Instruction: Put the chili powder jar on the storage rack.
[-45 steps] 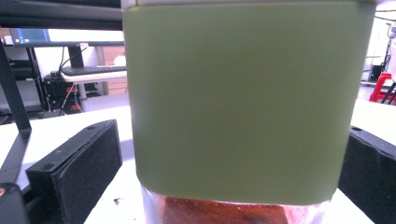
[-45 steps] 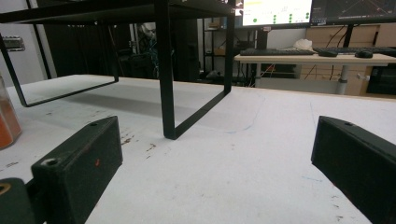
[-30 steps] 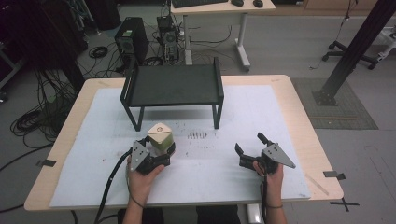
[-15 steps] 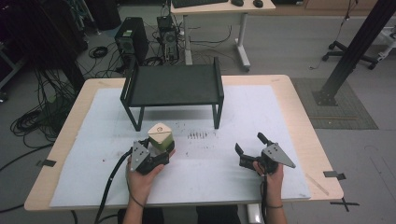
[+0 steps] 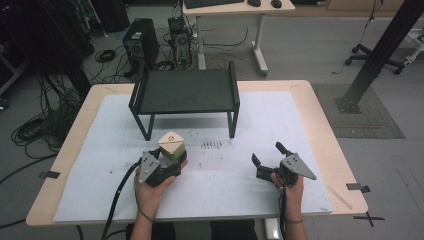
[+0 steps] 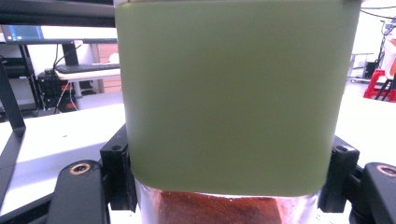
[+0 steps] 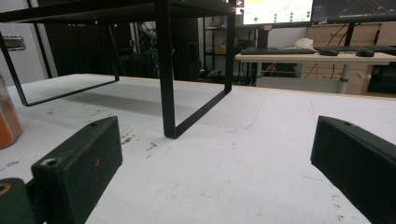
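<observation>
The left gripper (image 5: 167, 162) has just been closing, and now its jaws squeeze a jar (image 5: 172, 146) w/ a pale green band and a light lid. The jar stands on the white mat (image 5: 260, 125), near the front of the table (image 5: 320, 115), just in front of the black shelf (image 5: 185, 91). In the left gripper view the jar (image 6: 233, 98) sits right between the two black jaws, and red-brown stuff shows in the glass at the bottom.

The right gripper (image 5: 272, 157) is wide open w/ nothing in it. It rests low over the mat, well apart from the jar. In the right gripper view a bit of the jar (image 7: 7, 116) peeks in at the left edge.

How to do the step well, I think:
- Keep the squeeze firm. Glass is slippy, so no letting go.
- The jaws hold it low, near the bottom, so the top could tip. Lift slow & straight up.
- Keep it upright, so the stuff inside doesn't shake about.
- Mind the shelf's front legs and edge, they're close.
- Right gripper can wait open, ready to help w/ the lid or steady the jar.
</observation>
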Available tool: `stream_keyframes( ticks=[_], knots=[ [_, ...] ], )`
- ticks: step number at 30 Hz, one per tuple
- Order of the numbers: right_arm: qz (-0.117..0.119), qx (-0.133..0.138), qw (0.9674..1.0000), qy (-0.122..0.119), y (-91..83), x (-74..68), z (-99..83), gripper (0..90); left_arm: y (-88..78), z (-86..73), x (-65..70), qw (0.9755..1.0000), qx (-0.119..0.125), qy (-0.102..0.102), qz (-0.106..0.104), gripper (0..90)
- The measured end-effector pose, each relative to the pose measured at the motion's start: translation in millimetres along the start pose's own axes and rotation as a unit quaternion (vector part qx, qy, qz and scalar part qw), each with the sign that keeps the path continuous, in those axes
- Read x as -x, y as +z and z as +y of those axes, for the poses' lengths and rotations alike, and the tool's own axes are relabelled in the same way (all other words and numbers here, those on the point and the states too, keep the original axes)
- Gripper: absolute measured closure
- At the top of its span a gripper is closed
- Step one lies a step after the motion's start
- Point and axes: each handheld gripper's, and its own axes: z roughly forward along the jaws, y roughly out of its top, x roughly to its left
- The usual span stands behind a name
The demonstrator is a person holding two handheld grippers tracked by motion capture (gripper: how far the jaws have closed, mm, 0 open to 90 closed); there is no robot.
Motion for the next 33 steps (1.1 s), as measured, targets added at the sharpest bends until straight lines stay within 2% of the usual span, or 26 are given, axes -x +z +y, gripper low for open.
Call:
stream_keyframes(
  ticks=[18, 33],
  knots=[
    [0.000, -0.002, 1.0000, -0.001, 0.3, -0.1, 0.1, 1.9, -0.2, 0.3, -2.6, 0.9999, -0.002, -0.005, -0.012, 28.6],
    [0.000, -0.004, 1.0000, -0.003, 0.4, -0.3, 0.2, 1.9, -0.5, 0.1, -1.8, 1.0000, -0.002, -0.002, -0.009, 28.5]
  ],
)
